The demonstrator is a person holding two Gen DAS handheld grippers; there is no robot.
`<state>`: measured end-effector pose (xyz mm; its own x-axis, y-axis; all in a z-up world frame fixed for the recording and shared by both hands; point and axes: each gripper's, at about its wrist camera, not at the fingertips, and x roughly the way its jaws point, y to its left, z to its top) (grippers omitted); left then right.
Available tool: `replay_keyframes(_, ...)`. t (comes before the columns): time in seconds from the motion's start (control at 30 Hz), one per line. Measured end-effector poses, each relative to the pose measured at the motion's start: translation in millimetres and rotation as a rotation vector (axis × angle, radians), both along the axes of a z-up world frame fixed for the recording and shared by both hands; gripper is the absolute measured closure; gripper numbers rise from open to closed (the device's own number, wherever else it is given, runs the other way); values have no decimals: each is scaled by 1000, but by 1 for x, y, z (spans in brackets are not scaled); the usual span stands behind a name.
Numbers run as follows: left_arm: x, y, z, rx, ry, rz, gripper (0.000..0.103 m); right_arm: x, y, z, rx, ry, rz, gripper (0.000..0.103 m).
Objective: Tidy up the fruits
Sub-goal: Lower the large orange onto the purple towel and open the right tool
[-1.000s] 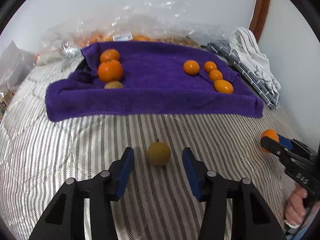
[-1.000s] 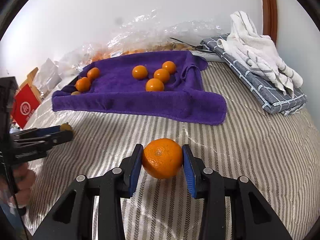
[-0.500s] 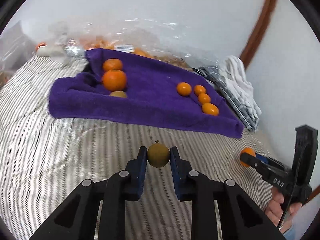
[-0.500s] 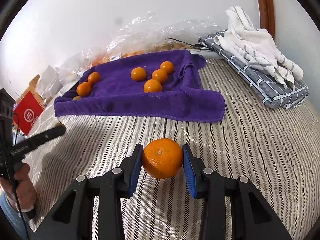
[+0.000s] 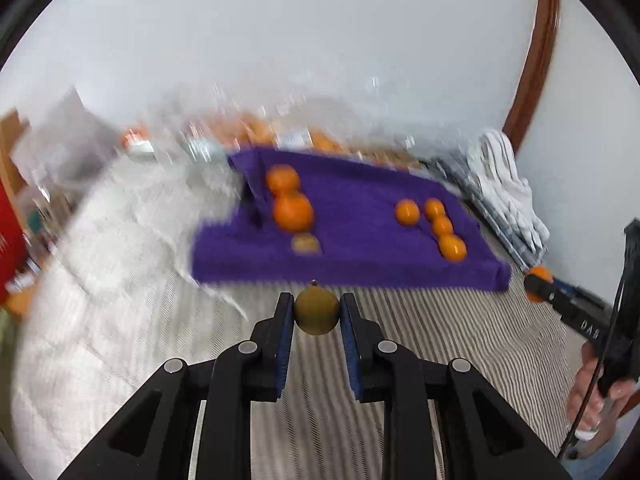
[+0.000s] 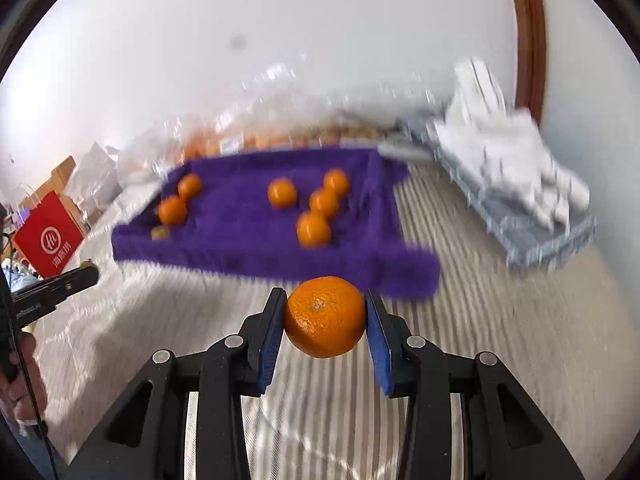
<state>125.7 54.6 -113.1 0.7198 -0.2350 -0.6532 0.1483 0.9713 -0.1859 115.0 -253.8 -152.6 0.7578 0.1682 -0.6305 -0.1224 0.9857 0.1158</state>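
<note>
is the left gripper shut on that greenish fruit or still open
Shut: both blue pads of the left gripper press the sides of the greenish fruit, which is held above the striped bedding.

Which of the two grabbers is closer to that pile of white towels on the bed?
Right. The right gripper, its jaws shut on an orange, is on the side of the white towels. The left gripper, holding an olive-brown fruit, is farther across the bed.

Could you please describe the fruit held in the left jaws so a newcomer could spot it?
Start at the purple towel. Just before its near edge, the left gripper pinches a small round fruit. It is dull olive-brown, unlike the bright oranges.
</note>
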Motion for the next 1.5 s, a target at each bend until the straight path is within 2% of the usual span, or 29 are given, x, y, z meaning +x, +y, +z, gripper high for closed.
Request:
replay_keyframes(0.07, 1, 5, 17, 24, -41, 19, 81, 8, 7, 17, -14, -37, 12, 64)
replay_keyframes(0.23, 17, 6, 45, 15, -95, 50, 81, 31, 26, 42, -14, -75, 43, 64)
replay_keyframes(0.33, 32, 4, 51, 9, -114, 66, 81, 45, 35, 45, -11, -77, 64, 64)
replay_keyframes(0.5, 60, -1, 50, 9, -98, 85, 81, 74, 44, 37, 21, -40, 90, 64)
replay_keyframes(0.7, 91, -13, 43, 55, -91, 109, 81, 105, 52, 15, -22, 15, 100, 64)
replay_keyframes(0.87, 115, -18, 31, 61, -63, 107, 81, 123, 50, -11, 6, 83, 114, 64)
replay_keyframes(1.03, 135, -27, 19, 103, -43, 98, 81, 134, 61, -34, -25, 147, 133, 64)
replay_keyframes(1.3, 161, -30, -2, 101, 16, 79, 81, 132, 72, -41, -90, 132, 133, 64)
replay_keyframes(1.4, 169, -35, -11, 87, 58, 44, 81, 132, 73, -41, -88, 138, 144, 63)
replay_keyframes(1.5, 178, -45, -23, 110, 98, 22, 81, 132, 69, -39, -83, 137, 138, 61)
